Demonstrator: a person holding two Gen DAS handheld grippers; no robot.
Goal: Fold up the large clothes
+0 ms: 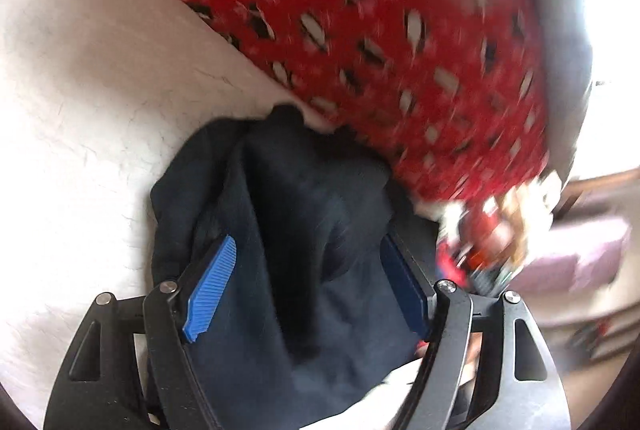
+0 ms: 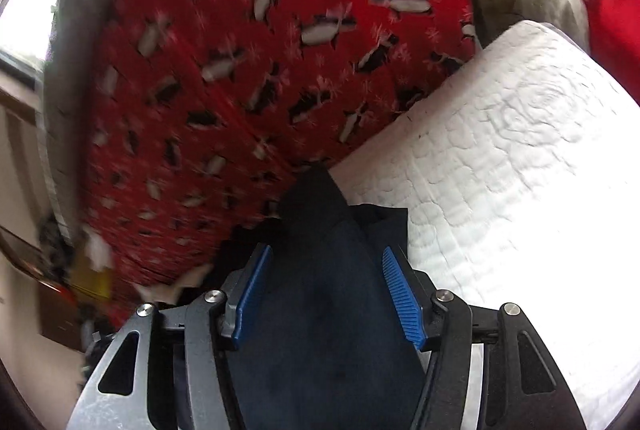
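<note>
Here we note both tools over 1 dark navy garment (image 1: 304, 230) bunched on a white quilted cover (image 1: 80, 90). The left gripper (image 1: 308, 290) has its blue pads (image 1: 210, 290) spread, the cloth lying between them without either pad pressing it; we judge it let go. The right gripper (image 2: 328, 294) likewise stands spread, the navy fabric running up between its 2 fingers (image 2: 402, 300) to a peak just ahead. In both views the garment lies straight forward of the tool, its ridge running roughly along the pointing line, toward a red blanket printed with penguins (image 2: 260, 70). Neither hand looks clearly nearer; each has cloth right at its tips. We judge the next pinch would need only a short reach forward and down. Motion blur softens the far clutter (image 1: 492, 230). No brand, label or readable writing shows anywhere.
</note>
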